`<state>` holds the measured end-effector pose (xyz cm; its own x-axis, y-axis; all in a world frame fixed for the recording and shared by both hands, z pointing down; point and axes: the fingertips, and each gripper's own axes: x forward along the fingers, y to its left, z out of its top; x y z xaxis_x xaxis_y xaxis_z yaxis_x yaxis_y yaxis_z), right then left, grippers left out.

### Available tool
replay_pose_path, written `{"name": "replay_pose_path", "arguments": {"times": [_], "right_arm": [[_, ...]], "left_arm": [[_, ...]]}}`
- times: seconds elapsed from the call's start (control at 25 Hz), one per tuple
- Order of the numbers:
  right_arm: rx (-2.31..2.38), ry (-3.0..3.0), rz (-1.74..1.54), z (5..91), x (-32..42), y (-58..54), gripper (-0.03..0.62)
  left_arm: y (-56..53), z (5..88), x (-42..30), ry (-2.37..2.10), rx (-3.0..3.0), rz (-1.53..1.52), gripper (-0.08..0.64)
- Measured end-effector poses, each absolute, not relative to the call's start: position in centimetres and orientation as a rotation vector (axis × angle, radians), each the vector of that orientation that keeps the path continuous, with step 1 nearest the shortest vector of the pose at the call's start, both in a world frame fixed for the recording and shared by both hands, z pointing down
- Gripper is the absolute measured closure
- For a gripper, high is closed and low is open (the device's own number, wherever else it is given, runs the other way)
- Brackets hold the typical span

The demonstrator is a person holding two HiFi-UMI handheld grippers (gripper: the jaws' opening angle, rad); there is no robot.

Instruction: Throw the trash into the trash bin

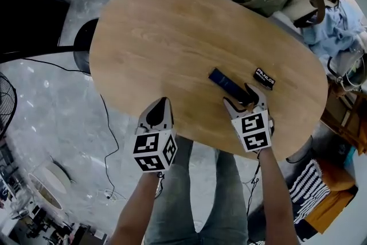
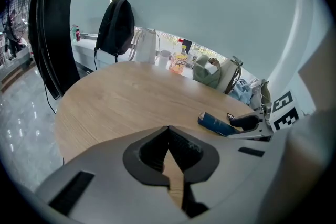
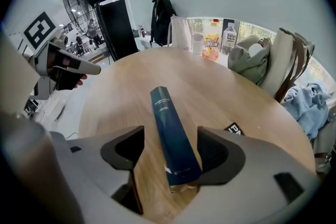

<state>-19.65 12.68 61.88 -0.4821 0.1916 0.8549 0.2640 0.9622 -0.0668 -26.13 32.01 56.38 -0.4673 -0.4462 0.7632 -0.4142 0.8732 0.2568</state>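
The step in hand is the pick-up of the first piece of trash. The dark blue box (image 3: 169, 128) lies flat on the wooden table (image 1: 172, 37), close to its near edge and toward its right end, with a small black packet (image 1: 264, 78) just beside it on the right.

The right gripper (image 1: 243, 99) stands astride the near end of the box. Its jaws are wide apart, with the box between them, close against the right pad and clear of the left, so nothing is gripped yet. The next move, by this reading, calls for closing squarely on the narrow box, lifting it clear and carrying it to the bin, which no view surely shows.

The left gripper (image 1: 159, 109) hangs over the near edge of the table, its jaws together and empty. Both forearms reach in from the near side, and both grippers tilt steeply down and forward.
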Motion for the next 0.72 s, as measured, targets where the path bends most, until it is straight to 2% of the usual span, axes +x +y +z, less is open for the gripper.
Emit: {"name": "replay_pose_path", "arguments": {"times": [0.48, 0.72], "right_arm": [[-0.336, -2.029, -0.157, 63.2, -19.1, 12.2, 0.396], [-0.353, -2.024, -0.203, 63.2, -19.0, 12.3, 0.424]], "left_arm": [[32.0, 57.1, -26.9, -2.11, 0.623, -0.041, 0.548], [31.7, 57.1, -26.8, -2.113, 0.631, -0.018, 0.546]]}}
